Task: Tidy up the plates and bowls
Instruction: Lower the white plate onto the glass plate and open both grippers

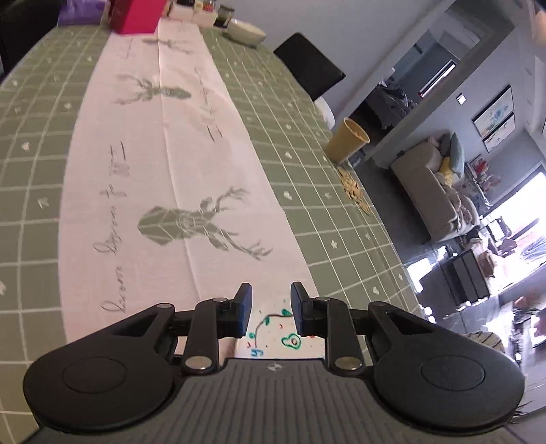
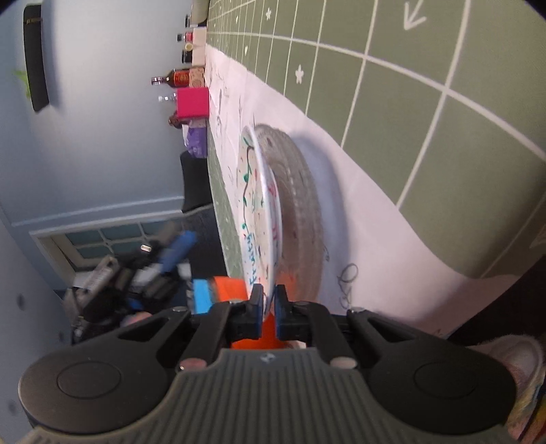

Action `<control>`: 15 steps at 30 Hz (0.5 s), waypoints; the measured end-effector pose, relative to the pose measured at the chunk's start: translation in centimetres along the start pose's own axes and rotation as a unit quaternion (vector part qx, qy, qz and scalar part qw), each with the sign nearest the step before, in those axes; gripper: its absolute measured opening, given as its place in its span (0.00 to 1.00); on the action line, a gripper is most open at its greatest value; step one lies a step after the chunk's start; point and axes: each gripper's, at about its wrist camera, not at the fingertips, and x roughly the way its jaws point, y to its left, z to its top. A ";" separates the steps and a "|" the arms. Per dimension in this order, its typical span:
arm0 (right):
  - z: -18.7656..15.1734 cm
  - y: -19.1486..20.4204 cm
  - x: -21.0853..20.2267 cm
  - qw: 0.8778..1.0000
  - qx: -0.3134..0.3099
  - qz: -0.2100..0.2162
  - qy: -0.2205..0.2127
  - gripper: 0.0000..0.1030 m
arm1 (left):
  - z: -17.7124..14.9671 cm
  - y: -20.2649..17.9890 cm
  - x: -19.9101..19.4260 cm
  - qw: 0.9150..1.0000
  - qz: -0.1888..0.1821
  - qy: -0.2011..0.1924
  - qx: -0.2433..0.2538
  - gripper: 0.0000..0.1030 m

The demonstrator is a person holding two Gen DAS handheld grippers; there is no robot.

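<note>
My right gripper (image 2: 269, 300) is shut on the rim of a white plate (image 2: 257, 201) with green vine and coloured lettering. The plate sits over a clear glass plate (image 2: 303, 211) on the white runner (image 2: 358, 222). My left gripper (image 1: 271, 307) is open and empty, just above the same white plate (image 1: 276, 338), whose decorated edge shows between its fingers. In the right wrist view the left gripper (image 2: 170, 259) appears blurred at the left. A white bowl (image 1: 245, 32) stands at the far end of the table.
A pink box (image 1: 134, 15), purple package (image 1: 80, 12), bottles and jars (image 2: 177, 78) crowd the table's far end. A yellow cup (image 1: 346, 140) and scattered chips (image 1: 353, 188) lie at the right edge. A black chair (image 1: 309, 65) stands beside the table.
</note>
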 end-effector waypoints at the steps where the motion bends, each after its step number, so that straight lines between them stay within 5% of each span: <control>1: 0.0 -0.1 0.1 1.000 0.001 0.001 0.001 0.05 | -0.1 -0.5 -1.0 1.000 0.016 -0.022 0.012 0.27; 6: 0.3 0.7 0.2 1.000 -0.003 -0.014 0.010 0.10 | -1.4 -2.3 -3.7 0.991 0.088 -0.077 0.061 0.28; 10: 0.5 2.9 0.5 0.999 -0.041 -0.026 0.011 0.37 | -3.0 -3.0 -4.7 0.981 0.134 -0.103 0.093 0.29; 15: -0.6 6.5 1.5 0.986 -0.139 -0.093 0.011 0.49 | -4.4 -2.4 -4.9 0.979 0.157 -0.088 0.096 0.30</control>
